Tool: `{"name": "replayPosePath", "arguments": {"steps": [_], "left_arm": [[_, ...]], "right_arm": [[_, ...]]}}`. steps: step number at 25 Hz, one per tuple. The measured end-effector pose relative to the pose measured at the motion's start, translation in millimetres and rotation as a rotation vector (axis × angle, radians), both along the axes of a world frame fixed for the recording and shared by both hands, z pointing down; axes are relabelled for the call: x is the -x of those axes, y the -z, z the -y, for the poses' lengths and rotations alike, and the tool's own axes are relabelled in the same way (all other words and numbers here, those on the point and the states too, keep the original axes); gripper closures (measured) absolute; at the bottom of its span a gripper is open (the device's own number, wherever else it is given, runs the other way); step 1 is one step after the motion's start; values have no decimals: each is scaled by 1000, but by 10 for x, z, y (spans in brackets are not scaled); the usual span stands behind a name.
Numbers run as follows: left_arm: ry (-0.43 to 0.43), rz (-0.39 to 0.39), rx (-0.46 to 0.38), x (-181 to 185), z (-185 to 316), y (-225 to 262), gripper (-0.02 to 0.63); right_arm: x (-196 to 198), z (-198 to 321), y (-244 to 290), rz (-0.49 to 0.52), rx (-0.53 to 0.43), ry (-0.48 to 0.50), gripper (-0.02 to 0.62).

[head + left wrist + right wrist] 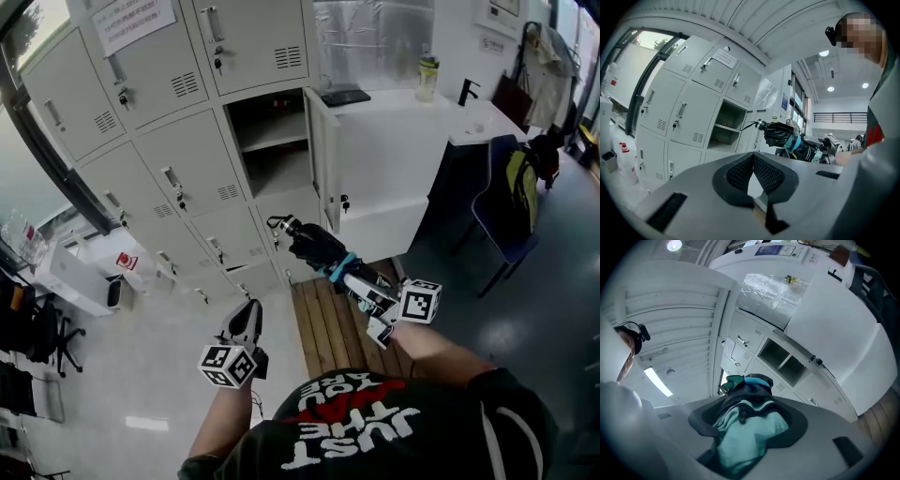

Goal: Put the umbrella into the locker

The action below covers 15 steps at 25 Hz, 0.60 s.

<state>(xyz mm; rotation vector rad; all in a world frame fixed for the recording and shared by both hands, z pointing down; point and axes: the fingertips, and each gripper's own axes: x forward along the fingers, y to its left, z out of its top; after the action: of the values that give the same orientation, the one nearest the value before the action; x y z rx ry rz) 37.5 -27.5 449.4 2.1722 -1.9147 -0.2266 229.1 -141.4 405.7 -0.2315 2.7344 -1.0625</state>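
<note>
A: Where's the umbrella (pixel 317 246)?
B: Centre frame, folded. Your right gripper (pixel 364 292) is clamped on its teal-and-black fabric. Strap end points toward the open locker (pixel 274 141) at upper centre, not inside it.
A: Your left gripper (pixel 247 321)?
B: Lower left of frame. Fingers pressed together, nothing between them.
</note>
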Motion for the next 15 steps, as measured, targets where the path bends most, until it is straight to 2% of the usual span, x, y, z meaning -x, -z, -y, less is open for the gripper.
{"name": "replayPosePath", "arguments": {"steps": [4,8,15], "left_arm": [[16,-7,-14,64,492,81,598],[13,1,-13,201,769,60,598],[-36,15,-20,800,1105,-136,598]], "right_arm": [[149,376,57,-7,1,41,334],[314,650,-18,-18,20,47,334],[835,920,-267,-12,23,8,334]]}}
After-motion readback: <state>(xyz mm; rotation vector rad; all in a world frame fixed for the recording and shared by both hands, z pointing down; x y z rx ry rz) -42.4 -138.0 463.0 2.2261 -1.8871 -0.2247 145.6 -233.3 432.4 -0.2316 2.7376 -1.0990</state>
